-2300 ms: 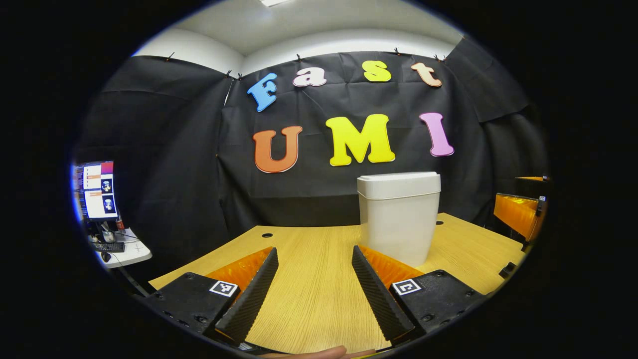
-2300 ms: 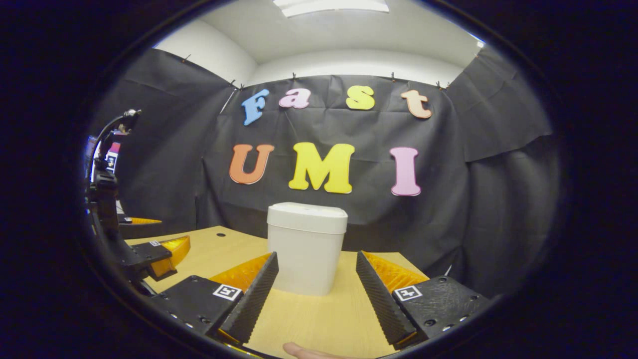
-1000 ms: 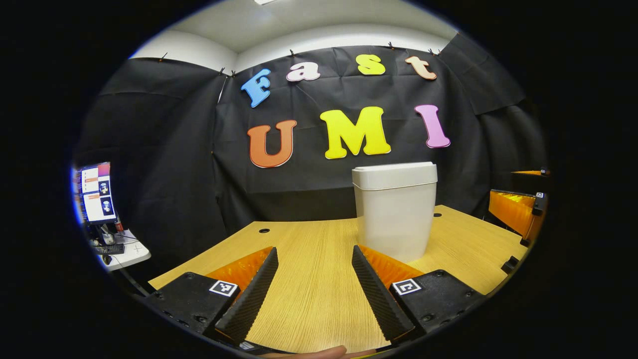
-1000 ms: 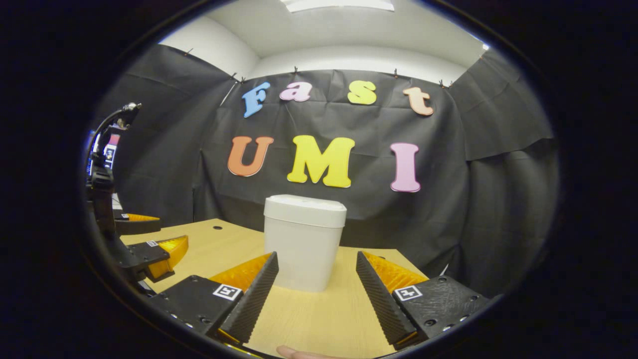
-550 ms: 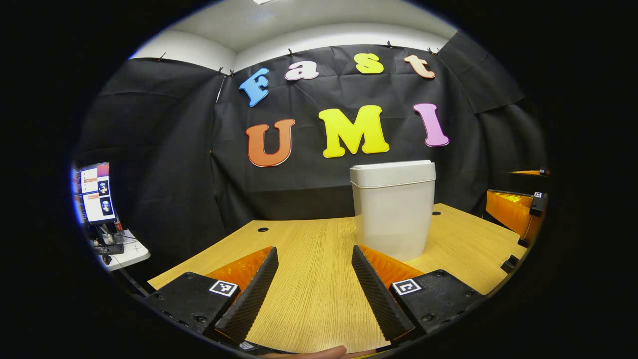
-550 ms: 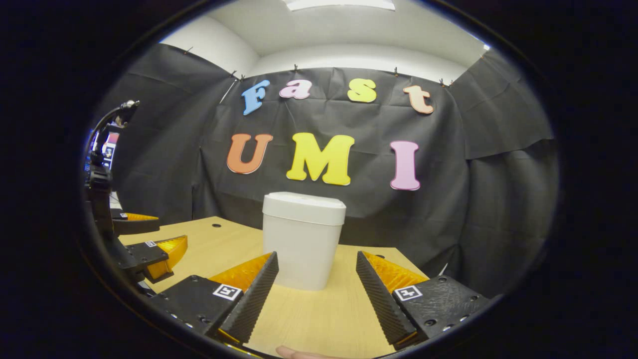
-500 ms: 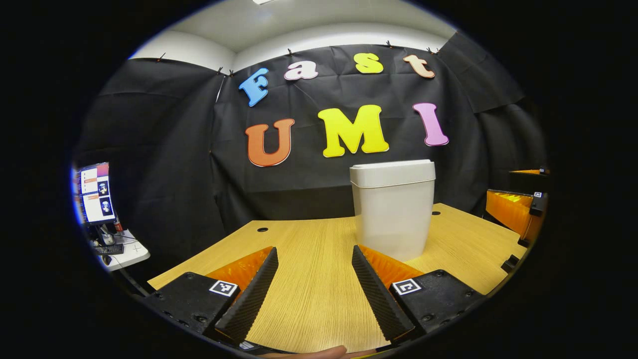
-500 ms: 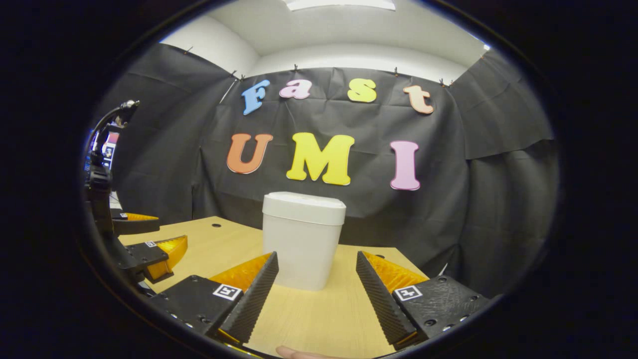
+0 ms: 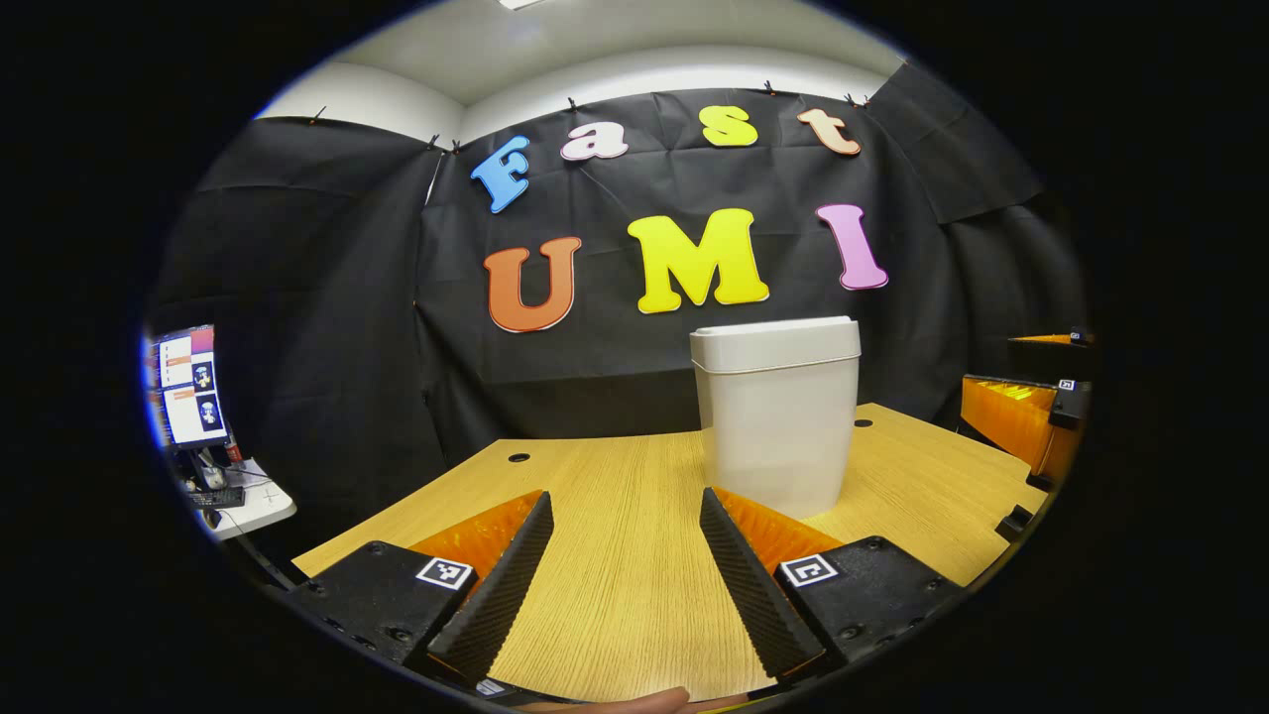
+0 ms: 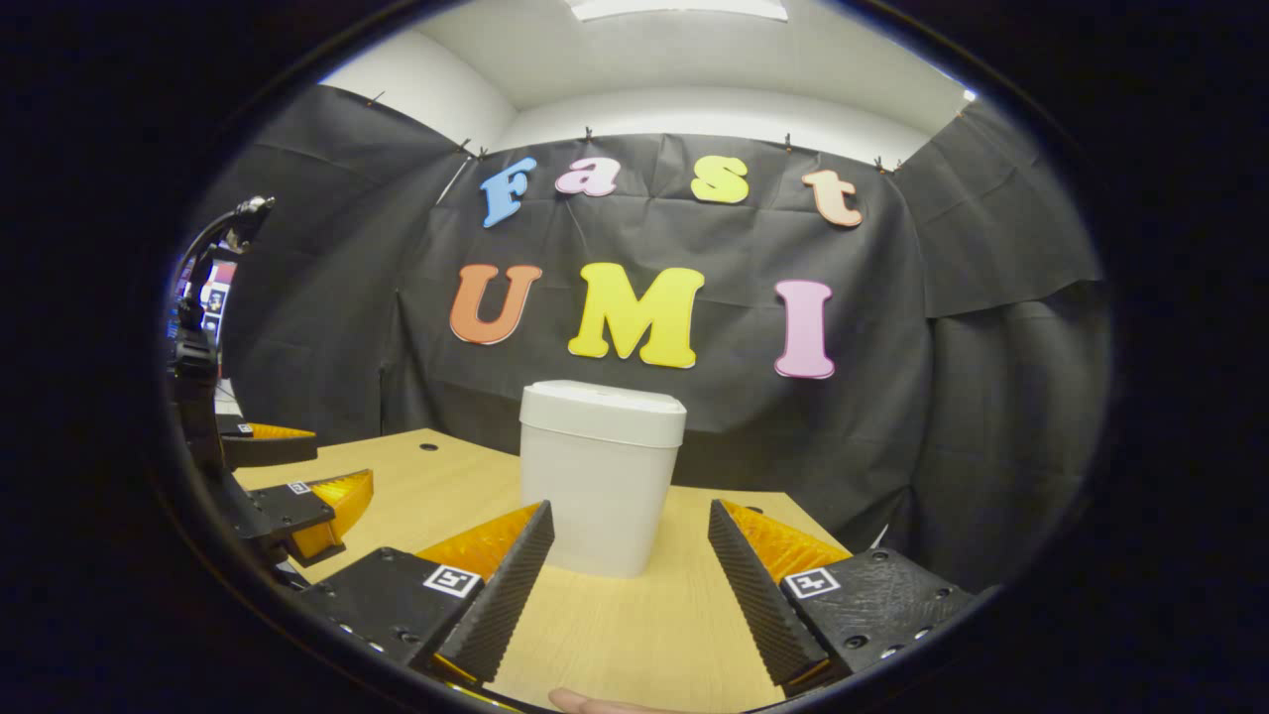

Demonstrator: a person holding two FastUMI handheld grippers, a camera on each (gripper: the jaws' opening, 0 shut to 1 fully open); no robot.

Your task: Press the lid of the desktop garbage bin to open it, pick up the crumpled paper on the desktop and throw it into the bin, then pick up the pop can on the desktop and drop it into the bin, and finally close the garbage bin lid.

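Note:
A white garbage bin point(image 9: 776, 416) with its lid point(image 9: 774, 341) closed stands on the wooden desk point(image 9: 615, 575), ahead and to the right of my left gripper point(image 9: 627, 570). That gripper is open above the bare desk, holding nothing. In the right gripper view the same bin point(image 10: 600, 476) stands straight ahead, its lid point(image 10: 603, 411) down. My right gripper point(image 10: 629, 575) is open just short of the bin with nothing between its fingers. The left gripper point(image 10: 297, 476) also appears at the left edge there, and the right gripper point(image 9: 1026, 416) at the right edge of the left gripper view.
A side table with a monitor point(image 9: 188, 387) and a keyboard stands off the desk's left. Two cable holes point(image 9: 519, 457) mark the desk's far side. The black cloth wall point(image 9: 615, 327) hangs close behind the desk. A fingertip point(image 10: 580, 702) shows at the bottom.
Both grippers have risen slightly and drifted right, so the bin sits a little lower and further left in each view. The jaws stay open and the lid stays closed.

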